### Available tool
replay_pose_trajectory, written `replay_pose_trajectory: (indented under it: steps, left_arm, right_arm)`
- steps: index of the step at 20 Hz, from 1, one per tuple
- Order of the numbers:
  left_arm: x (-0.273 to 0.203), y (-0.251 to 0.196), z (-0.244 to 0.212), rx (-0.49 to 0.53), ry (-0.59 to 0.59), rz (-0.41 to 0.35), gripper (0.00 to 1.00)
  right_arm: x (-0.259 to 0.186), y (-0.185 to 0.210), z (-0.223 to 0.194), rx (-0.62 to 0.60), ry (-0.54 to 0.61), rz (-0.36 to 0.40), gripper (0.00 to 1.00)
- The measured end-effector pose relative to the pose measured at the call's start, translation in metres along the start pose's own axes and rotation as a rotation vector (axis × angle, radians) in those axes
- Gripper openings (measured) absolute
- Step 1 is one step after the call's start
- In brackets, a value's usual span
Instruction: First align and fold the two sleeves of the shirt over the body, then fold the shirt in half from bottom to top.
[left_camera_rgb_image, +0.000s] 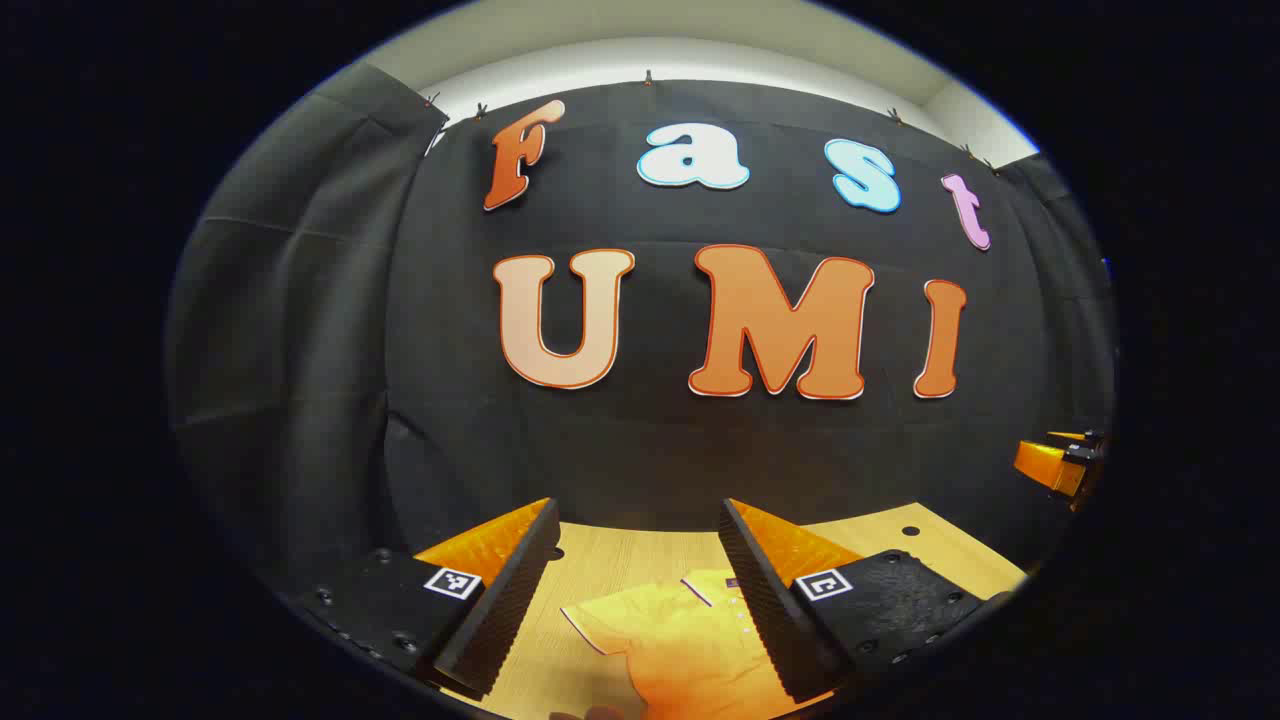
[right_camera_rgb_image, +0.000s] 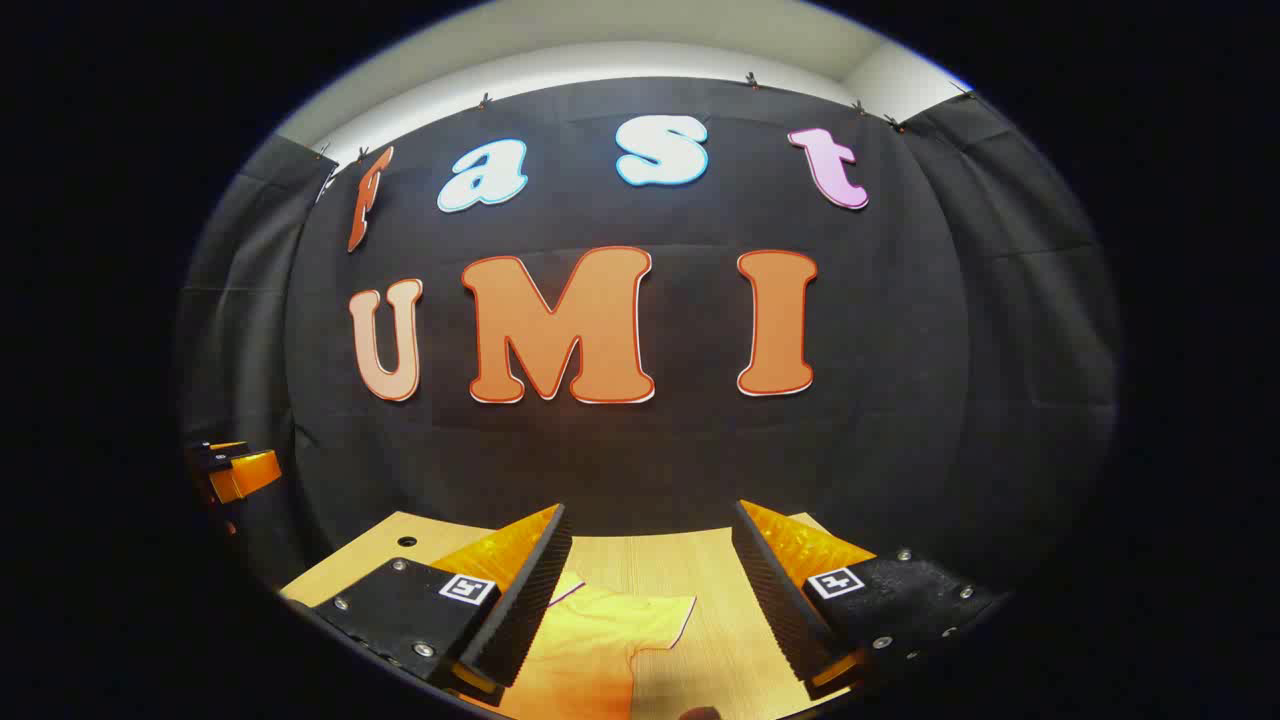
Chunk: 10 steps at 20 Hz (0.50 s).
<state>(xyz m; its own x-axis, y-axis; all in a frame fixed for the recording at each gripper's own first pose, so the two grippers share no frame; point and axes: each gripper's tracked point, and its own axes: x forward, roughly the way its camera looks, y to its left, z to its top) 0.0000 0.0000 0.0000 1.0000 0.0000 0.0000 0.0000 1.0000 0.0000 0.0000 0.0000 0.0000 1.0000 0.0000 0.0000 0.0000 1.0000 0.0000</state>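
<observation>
In the left gripper view, the left gripper (left_camera_rgb_image: 640, 590) is held above the table with its two fingers spread wide, and nothing is between them. The inner faces of the fingers (left_camera_rgb_image: 505, 600) have a ribbed, toothed texture, and each finger carries a small square marker on its flat top. Below and between the fingers lies the shirt (left_camera_rgb_image: 680, 640), a yellow one with a thin dark trim on the sleeve edge and a row of small buttons near the collar. It lies flat on the wooden table (left_camera_rgb_image: 600, 560), which has a pale grain and a small round hole near the far edge. The right gripper (left_camera_rgb_image: 1060, 460) appears far off at the right edge.

In the right gripper view, the right gripper (right_camera_rgb_image: 650, 600) is also wide apart and holds nothing. Under it one short sleeve of the shirt (right_camera_rgb_image: 600, 640) spreads on the table (right_camera_rgb_image: 700, 580). The left gripper (right_camera_rgb_image: 235, 470) shows at the left edge.
</observation>
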Motion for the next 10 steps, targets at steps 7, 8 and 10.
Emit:
replay_pose_trajectory:
  steps: [7,8,10]
  left_arm:
    - [0.012,-0.005,0.001,0.019,0.004,0.051,0.98]
    - [0.013,-0.005,0.001,0.019,0.007,0.044,0.98]
    - [0.019,-0.007,0.001,0.034,0.007,0.03,0.98]
  right_arm:
    - [0.033,-0.007,-0.016,-0.044,0.052,0.031,0.98]
    - [0.035,-0.01,-0.018,-0.046,0.054,0.021,0.98]
    - [0.038,-0.008,-0.021,-0.023,0.063,0.013,0.98]
